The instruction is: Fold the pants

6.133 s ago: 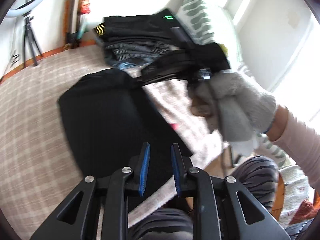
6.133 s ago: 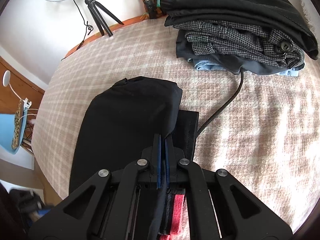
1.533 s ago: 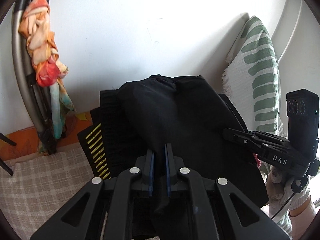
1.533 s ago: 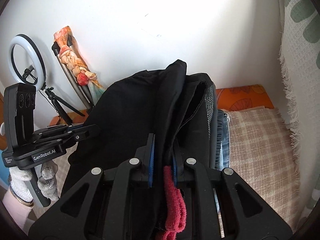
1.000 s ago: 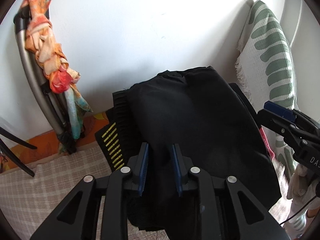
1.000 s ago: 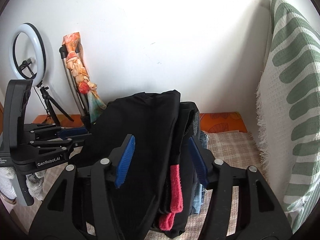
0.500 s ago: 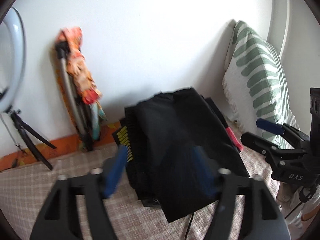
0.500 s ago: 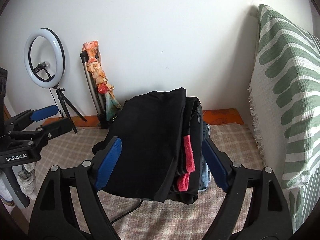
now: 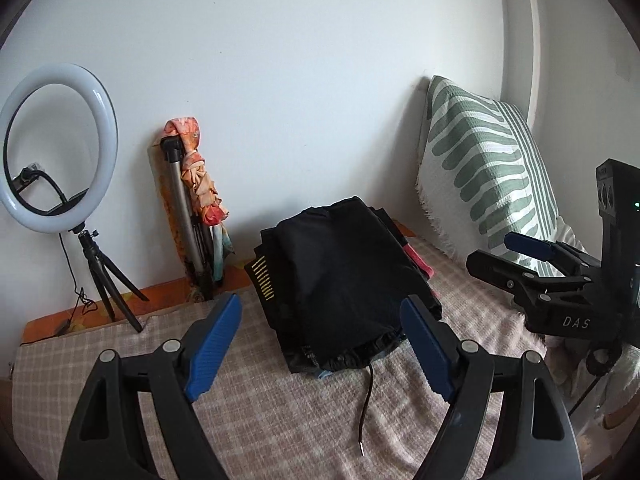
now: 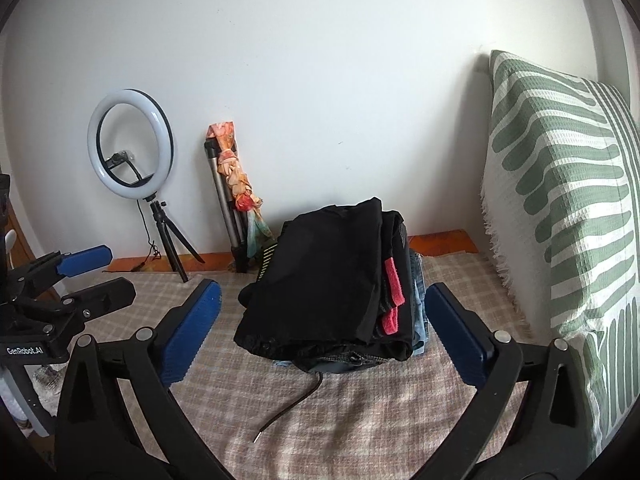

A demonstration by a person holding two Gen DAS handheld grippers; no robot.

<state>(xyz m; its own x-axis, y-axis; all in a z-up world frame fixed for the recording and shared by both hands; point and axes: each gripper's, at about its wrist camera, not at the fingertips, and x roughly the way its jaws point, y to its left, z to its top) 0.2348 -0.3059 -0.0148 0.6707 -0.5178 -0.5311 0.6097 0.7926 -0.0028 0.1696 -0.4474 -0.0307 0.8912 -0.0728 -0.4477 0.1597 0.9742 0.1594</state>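
Observation:
The folded black pants (image 9: 344, 272) lie on top of a stack of folded clothes (image 10: 396, 304) at the back of the bed, near the wall; they also show in the right wrist view (image 10: 320, 276). My left gripper (image 9: 320, 344) is open and empty, a short way in front of the stack. My right gripper (image 10: 320, 328) is open and empty, also in front of the stack. Each gripper shows in the other's view, the right one (image 9: 520, 256) at the right and the left one (image 10: 92, 276) at the left. A black drawstring (image 10: 288, 408) trails from the stack.
The bed has a plaid beige cover (image 9: 280, 420). A green-striped pillow (image 10: 560, 220) leans at the right. A ring light on a tripod (image 10: 132, 148) and a folded stand with an orange cloth (image 10: 236, 184) are against the white wall.
Both grippers opened, let go of the black pants on top of the stack and pulled back from it. The pants stay on the stack.

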